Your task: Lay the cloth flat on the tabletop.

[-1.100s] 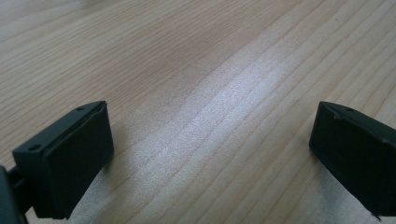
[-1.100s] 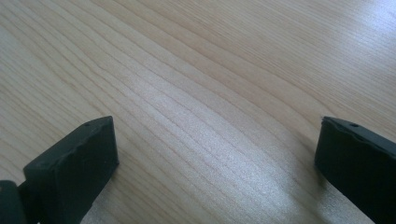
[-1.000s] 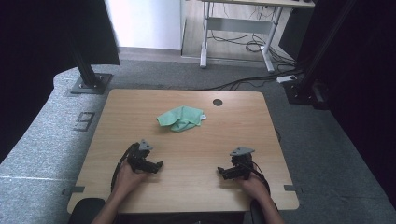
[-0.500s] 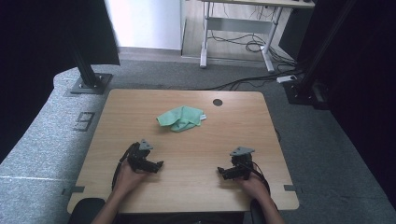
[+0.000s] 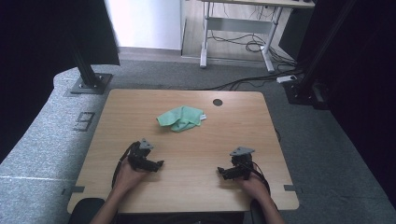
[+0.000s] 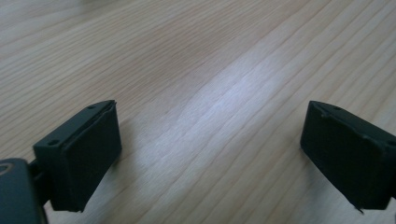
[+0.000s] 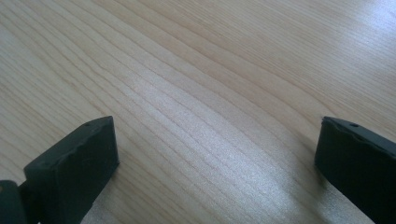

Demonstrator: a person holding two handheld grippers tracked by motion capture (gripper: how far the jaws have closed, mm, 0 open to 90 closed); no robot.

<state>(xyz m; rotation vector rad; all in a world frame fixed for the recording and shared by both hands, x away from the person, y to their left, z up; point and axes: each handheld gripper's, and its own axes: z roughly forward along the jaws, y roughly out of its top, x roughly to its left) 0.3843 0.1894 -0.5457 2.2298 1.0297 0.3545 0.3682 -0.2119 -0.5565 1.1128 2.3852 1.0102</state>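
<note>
A crumpled green cloth (image 5: 181, 117) lies on the wooden table (image 5: 126, 107), a little behind its middle. My left gripper (image 5: 158, 164) rests low over the near left part of the table, held by a hand, well short of the cloth. Its jaws have just been closing a little, but in the left gripper view (image 6: 210, 149) they stand wide apart with bare wood between them. My right gripper (image 5: 220, 172) sits over the near right part, also in a hand. In the right gripper view (image 7: 217, 163) the jaws are open over bare wood.
A round dark cable hole (image 5: 217, 102) marks the table's far side, right of the cloth. Grey carpet surrounds the table. Black stand bases (image 5: 86, 84) sit at the far left and far right, and a white desk frame (image 5: 238, 28) stands beyond.
</note>
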